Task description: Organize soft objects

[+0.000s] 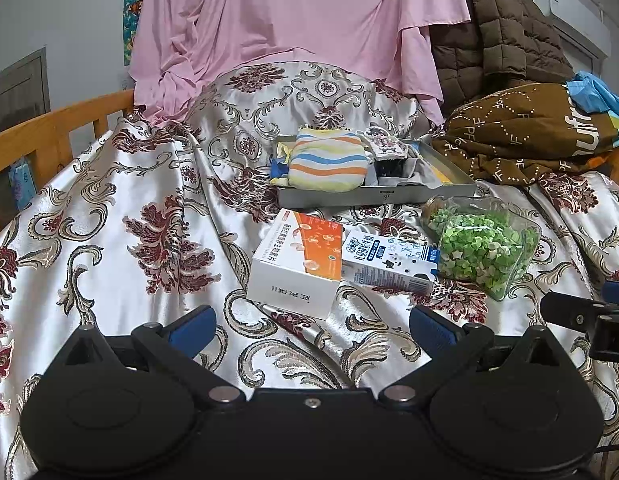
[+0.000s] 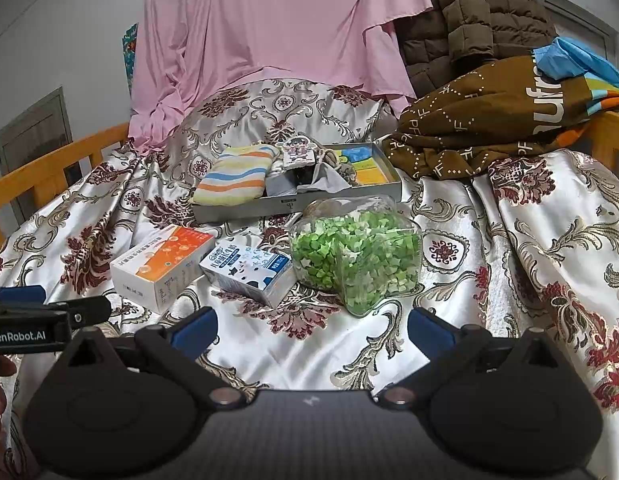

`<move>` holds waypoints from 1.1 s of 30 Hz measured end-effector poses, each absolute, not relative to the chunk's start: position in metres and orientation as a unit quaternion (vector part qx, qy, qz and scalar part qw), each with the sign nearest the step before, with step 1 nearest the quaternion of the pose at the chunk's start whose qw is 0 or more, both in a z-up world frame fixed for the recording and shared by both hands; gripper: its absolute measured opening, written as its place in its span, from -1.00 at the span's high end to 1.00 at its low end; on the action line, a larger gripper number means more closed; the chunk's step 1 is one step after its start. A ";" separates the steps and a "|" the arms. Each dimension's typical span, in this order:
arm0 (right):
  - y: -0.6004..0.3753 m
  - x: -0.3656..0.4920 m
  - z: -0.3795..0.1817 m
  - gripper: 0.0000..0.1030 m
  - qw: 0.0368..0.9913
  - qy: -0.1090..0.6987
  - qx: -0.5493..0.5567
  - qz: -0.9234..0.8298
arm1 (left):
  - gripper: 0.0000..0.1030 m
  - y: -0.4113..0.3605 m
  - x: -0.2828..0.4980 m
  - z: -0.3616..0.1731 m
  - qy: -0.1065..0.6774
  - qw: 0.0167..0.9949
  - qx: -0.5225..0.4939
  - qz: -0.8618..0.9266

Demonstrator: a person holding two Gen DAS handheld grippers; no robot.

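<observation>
My left tongs [image 1: 311, 330] and right tongs [image 2: 311, 330] both gaped wide, holding nothing, low in their frames over the satin bedspread [image 1: 109, 248]. The striped pouch [image 1: 327, 164] lay in the grey tray [image 1: 349, 198] above centre, leaning on its left end. I judged it light, squashy and easily crumpled, best pinched across its puffy middle. The glass jar [image 2: 355, 256] of green stars, right of centre, looked hard, slippery and breakable.

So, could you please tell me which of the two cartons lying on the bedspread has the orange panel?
The larger white carton, left of the blue-and-white milk carton; its top face is orange, the other's shows black cow patches.
</observation>
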State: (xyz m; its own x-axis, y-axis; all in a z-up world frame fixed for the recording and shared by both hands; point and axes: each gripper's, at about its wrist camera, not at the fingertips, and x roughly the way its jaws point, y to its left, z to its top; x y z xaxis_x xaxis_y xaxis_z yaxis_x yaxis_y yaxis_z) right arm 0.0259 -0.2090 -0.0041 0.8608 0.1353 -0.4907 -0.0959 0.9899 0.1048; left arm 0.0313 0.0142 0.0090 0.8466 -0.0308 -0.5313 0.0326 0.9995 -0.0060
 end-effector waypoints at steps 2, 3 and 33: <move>-0.209 0.026 -0.004 -1.00 0.964 0.257 0.038 0.060 | -0.99 0.014 0.031 0.009 0.277 0.961 0.002 -0.017; -0.209 0.026 -0.004 -1.00 0.964 0.257 0.038 0.060 | -0.99 0.014 0.031 0.009 0.277 0.961 0.002 -0.017; -0.209 0.026 -0.004 -1.00 0.964 0.258 0.038 0.060 | -0.99 0.013 0.029 0.010 0.283 0.959 0.000 -0.026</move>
State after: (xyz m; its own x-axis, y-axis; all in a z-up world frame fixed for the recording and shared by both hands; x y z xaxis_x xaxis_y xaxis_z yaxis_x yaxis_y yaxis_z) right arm 0.0260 -0.2089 -0.0044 0.8600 0.1350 -0.4921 -0.0960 0.9899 0.1038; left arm 0.0287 0.0131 0.0101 0.8387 -0.0506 -0.5423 0.0501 0.9986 -0.0157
